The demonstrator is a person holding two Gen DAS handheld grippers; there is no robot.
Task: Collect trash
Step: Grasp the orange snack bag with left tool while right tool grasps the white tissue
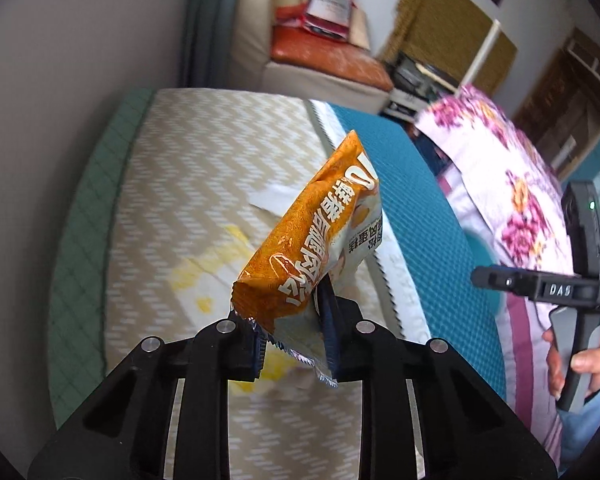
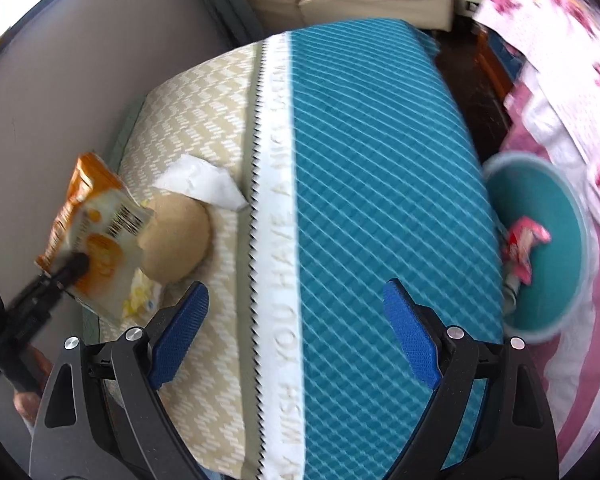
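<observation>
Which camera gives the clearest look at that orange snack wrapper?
The left wrist view: the orange snack wrapper fills the centre, pinched in the left tongs. The right wrist view shows it small and blurred at the left edge.

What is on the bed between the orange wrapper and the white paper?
A round tan bun lies between orange wrapper and white paper, in the right wrist view.

This is a lived-in room of a home, a bedroom or sitting room. A padded bed (image 2: 360, 184) with a teal and beige patterned cover fills the middle, with a floral quilt (image 1: 512, 184) beside it. Behind stand a cream armchair (image 1: 300, 60) with an orange cushion (image 1: 328, 60) and wooden shelving (image 1: 568, 96).
</observation>
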